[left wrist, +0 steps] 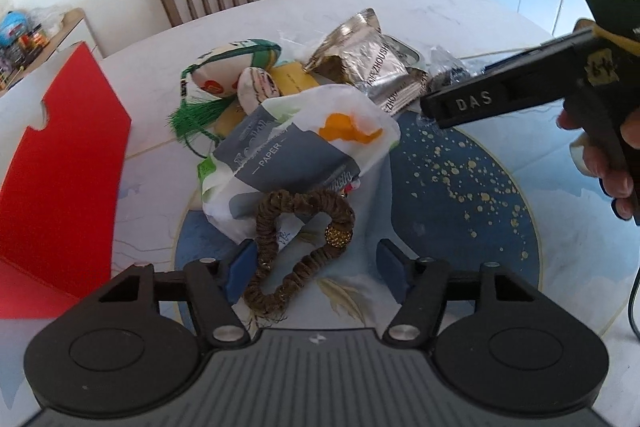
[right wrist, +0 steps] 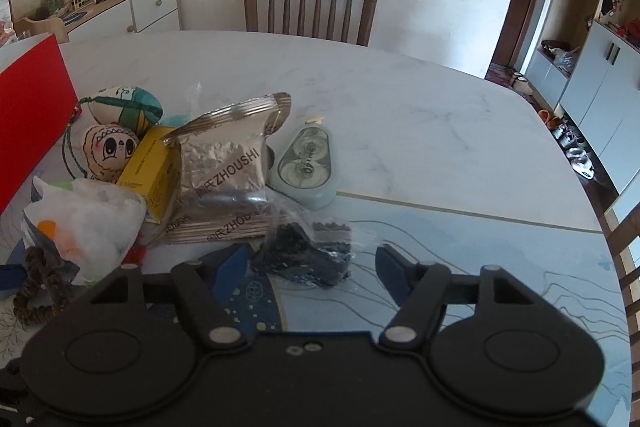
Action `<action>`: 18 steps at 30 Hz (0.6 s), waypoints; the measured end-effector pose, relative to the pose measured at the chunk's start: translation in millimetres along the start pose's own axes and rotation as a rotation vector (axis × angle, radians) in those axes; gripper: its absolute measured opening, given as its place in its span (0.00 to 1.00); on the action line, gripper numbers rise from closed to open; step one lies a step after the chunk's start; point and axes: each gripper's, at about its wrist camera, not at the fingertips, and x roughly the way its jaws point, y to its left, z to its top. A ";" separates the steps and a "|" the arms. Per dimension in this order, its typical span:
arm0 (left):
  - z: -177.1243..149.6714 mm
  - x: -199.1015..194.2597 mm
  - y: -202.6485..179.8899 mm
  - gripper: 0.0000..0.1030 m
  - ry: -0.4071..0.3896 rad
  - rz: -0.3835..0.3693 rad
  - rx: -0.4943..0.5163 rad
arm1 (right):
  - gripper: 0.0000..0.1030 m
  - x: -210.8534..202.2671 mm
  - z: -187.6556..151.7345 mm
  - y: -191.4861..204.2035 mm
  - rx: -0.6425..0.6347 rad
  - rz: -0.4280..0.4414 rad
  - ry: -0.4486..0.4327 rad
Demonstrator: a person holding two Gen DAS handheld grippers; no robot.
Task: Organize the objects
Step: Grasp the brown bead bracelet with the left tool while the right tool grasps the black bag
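A pile of objects lies on the white table (right wrist: 420, 115). My left gripper (left wrist: 316, 263) is open, its jaws either side of a brown hair scrunchie (left wrist: 296, 251) with a gold bead, which rests partly on a white tissue pack (left wrist: 296, 151). My right gripper (right wrist: 312, 267) is open around a clear bag of dark bits (right wrist: 308, 255); it also shows in the left wrist view (left wrist: 424, 107). Behind lie silver ZHOUSHI packets (right wrist: 222, 163), a yellow box (right wrist: 150, 167), embroidered sachets (right wrist: 124, 107) and a pale green correction tape (right wrist: 306, 163).
A red open box (left wrist: 60, 163) stands at the left of the pile. A blue round mat with gold specks (left wrist: 460, 195) lies under the grippers. A wooden chair (right wrist: 310, 7) stands at the far edge, with a cabinet (right wrist: 132, 11) behind left.
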 end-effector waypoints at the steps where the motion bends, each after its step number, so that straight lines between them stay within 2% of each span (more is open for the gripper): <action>1: 0.4 0.4 -1.2 0.60 -0.001 0.002 0.010 | 0.66 1.4 0.4 0.0 0.000 0.001 0.002; 6: 0.9 2.1 -6.8 0.50 -0.001 0.014 0.060 | 0.57 7.7 -1.9 0.9 0.000 0.010 0.004; 9: 2.9 3.1 -5.4 0.42 0.003 0.023 0.053 | 0.56 10.6 -4.6 0.2 0.010 0.017 0.007; 11: 3.4 3.4 -3.7 0.32 0.005 0.031 0.047 | 0.53 11.1 -5.7 0.0 0.009 0.017 0.004; 18: 4.2 -1.5 5.9 0.19 0.000 0.025 -0.003 | 0.45 9.6 -7.7 -3.8 0.021 0.016 -0.012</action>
